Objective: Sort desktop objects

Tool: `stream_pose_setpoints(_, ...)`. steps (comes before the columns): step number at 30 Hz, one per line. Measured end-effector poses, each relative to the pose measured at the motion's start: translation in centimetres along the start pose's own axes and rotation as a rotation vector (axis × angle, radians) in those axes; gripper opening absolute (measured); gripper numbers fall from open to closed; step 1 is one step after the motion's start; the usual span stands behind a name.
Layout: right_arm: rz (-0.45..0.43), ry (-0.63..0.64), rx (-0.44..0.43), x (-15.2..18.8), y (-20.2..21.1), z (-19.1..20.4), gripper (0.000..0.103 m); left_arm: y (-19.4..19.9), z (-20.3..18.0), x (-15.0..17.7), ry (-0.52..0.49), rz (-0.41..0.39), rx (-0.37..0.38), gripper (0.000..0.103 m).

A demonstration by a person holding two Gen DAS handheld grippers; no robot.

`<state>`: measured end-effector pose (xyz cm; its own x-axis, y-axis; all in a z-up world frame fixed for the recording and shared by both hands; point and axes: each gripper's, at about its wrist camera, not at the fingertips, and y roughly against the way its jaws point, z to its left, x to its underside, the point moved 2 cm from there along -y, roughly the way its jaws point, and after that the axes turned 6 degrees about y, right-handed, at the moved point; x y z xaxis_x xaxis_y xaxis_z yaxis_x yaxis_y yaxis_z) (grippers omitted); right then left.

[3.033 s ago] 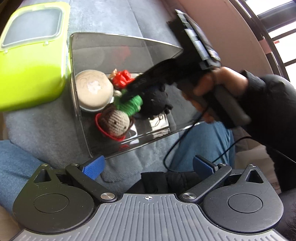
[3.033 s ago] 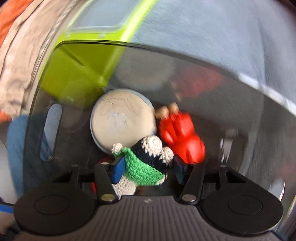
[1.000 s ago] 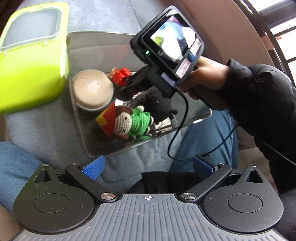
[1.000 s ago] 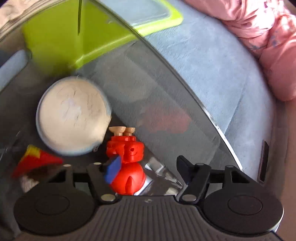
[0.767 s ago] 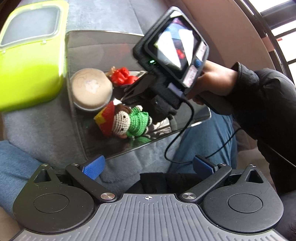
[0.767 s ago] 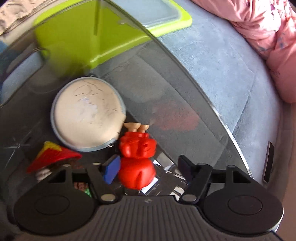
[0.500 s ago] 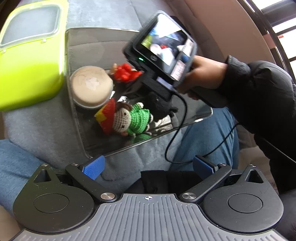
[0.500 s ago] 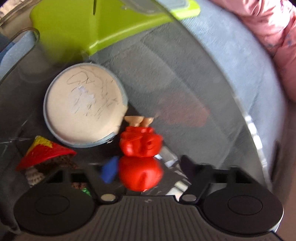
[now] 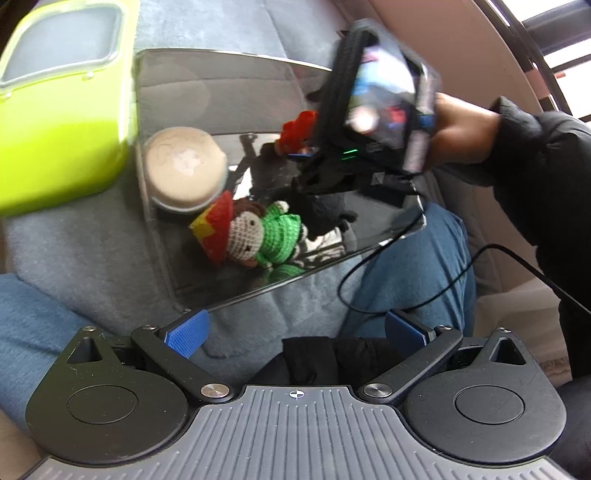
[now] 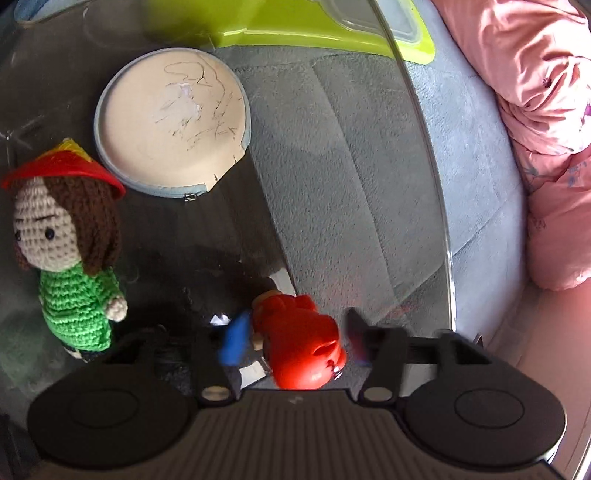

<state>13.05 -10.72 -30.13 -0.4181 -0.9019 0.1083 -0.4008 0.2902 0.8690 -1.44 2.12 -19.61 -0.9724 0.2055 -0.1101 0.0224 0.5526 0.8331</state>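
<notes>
Right wrist view: my right gripper [image 10: 291,341] straddles the red toy figure [image 10: 301,345], jaws opening, blue pads on either side of it with a gap showing at the right one, so I judge it bracketed, not clamped. Out at ten o'clock the crocheted doll [image 10: 70,258] lies on the glass tray [image 10: 424,147], and at eleven the round beige case [image 10: 171,122] sits just beyond it. The lime-green box [image 10: 295,22] waits past the tray edge at twelve. In the left wrist view my left gripper [image 9: 295,326] hangs spread and empty, well short of the tray, with a black plush toy [image 9: 325,216] beside the doll. Nothing looks sorted yet: all four items lie on the glass, so I reckon the whole job remains.
</notes>
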Motion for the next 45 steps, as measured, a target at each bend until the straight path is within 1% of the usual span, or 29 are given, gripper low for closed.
stream_pose_setpoints(1,-0.018,-0.009,-0.007,0.1,0.5,-0.3,0.078,0.1,0.2,0.0,0.009,-0.003,-0.001,0.103)
stream_pose_setpoints(3,-0.085,-0.047,-0.067,0.2,2.6,-1.3,0.078,0.0,0.5,-0.2,0.025,-0.004,0.002,0.103)
stream_pose_setpoints(4,-0.120,-0.064,-0.123,0.2,3.5,-1.8,0.078,0.0,0.6,-0.3,0.029,-0.001,0.004,0.103)
stream_pose_setpoints(6,-0.178,-0.086,-0.275,0.1,4.9,-2.0,0.086,-0.2,0.4,-0.4,0.023,0.006,0.002,0.103)
stream_pose_setpoints(7,-0.193,-0.092,-0.350,0.0,5.2,-1.7,0.090,-0.3,0.3,-0.3,0.015,0.010,0.002,0.103)
stream_pose_setpoints(8,-0.205,-0.094,-0.411,-0.3,5.4,-1.2,0.090,-0.3,0.2,-0.3,0.008,0.012,0.004,0.103)
stream_pose_setpoints(9,-0.210,-0.093,-0.448,-0.6,5.4,-0.3,0.090,-0.3,0.1,-0.2,0.002,0.014,0.007,0.103)
stream_pose_setpoints(11,-0.215,-0.106,-0.489,-1.4,5.3,1.3,0.088,-0.2,0.0,-0.1,-0.005,0.015,0.005,0.103)
stream_pose_setpoints(14,-0.226,-0.200,-0.604,-2.3,4.0,1.3,0.089,-0.1,0.0,0.0,-0.007,0.012,0.000,0.103)
stream_pose_setpoints(16,-0.212,-0.274,-0.647,-3.0,3.2,1.0,0.088,-0.1,0.1,0.0,-0.003,0.012,-0.001,0.103)
stream_pose_setpoints(19,-0.146,-0.391,-0.762,-3.4,1.2,0.6,0.078,-0.1,0.1,0.0,0.000,0.015,-0.001,0.103)
stream_pose_setpoints(20,-0.123,-0.430,-0.800,-3.5,0.6,0.4,0.067,-0.1,0.1,0.0,-0.001,0.017,-0.001,0.103)
stream_pose_setpoints(22,-0.085,-0.506,-0.861,-3.7,-0.5,0.1,0.065,0.0,0.1,-0.1,-0.003,0.018,-0.001,0.103)
stream_pose_setpoints(24,-0.080,-0.553,-0.897,-3.3,-0.7,-0.5,0.060,0.0,0.2,-0.1,-0.001,0.017,0.000,0.103)
stream_pose_setpoints(25,-0.079,-0.577,-0.926,-3.1,-0.9,-0.8,0.053,0.0,0.2,-0.1,0.000,0.017,0.002,0.103)
stream_pose_setpoints(26,-0.077,-0.605,-0.962,-2.9,-1.0,-1.1,0.048,0.0,0.2,-0.1,0.001,0.018,0.006,0.103)
stream_pose_setpoints(27,-0.077,-0.629,-0.987,-2.6,-1.1,-1.4,0.046,-0.1,0.1,-0.1,0.001,0.020,0.010,0.103)
stream_pose_setpoints(28,-0.079,-0.643,-0.999,-2.4,-1.2,-1.7,0.045,-0.2,0.1,-0.1,0.001,0.023,0.011,0.103)
stream_pose_setpoints(31,-0.086,-0.661,-1.014,-2.1,-1.7,-1.7,0.045,-0.3,-0.1,-0.1,-0.006,0.032,0.008,0.103)
stream_pose_setpoints(36,-0.103,-0.686,-0.986,-2.2,-1.5,-1.7,0.050,0.1,-0.4,-0.1,-0.013,0.034,-0.001,0.103)
stream_pose_setpoints(37,-0.112,-0.704,-0.982,-1.8,-1.1,-2.0,0.057,0.5,-0.4,-0.1,-0.016,0.032,0.011,0.103)
stream_pose_setpoints(38,-0.132,-0.725,-0.981,-1.3,-0.6,-2.4,0.060,1.0,-0.5,-0.3,-0.019,0.029,0.036,0.103)
stream_pose_setpoints(39,-0.162,-0.750,-0.974,-0.5,0.1,-3.1,0.060,1.7,-0.6,-0.5,-0.022,0.020,0.068,0.103)
stream_pose_setpoints(40,-0.203,-0.778,-0.959,0.4,0.9,-3.9,0.062,2.6,-0.7,-0.8,-0.022,0.002,0.096,0.103)
stream_pose_setpoints(41,-0.244,-0.806,-0.943,1.4,1.8,-4.8,0.067,3.5,-0.7,-1.1,-0.020,-0.023,0.117,0.103)
stream_pose_setpoints(42,-0.286,-0.835,-0.907,2.6,2.7,-5.7,0.069,4.4,-0.6,-1.5,-0.015,-0.050,0.128,0.103)
stream_pose_setpoints(44,-0.361,-0.894,-0.792,5.5,4.6,-7.3,0.075,5.5,-0.1,-2.5,0.019,-0.101,0.106,0.103)
stream_pose_setpoints(45,-0.385,-0.916,-0.738,6.8,5.3,-8.0,0.076,5.8,0.2,-2.8,0.038,-0.114,0.093,0.103)
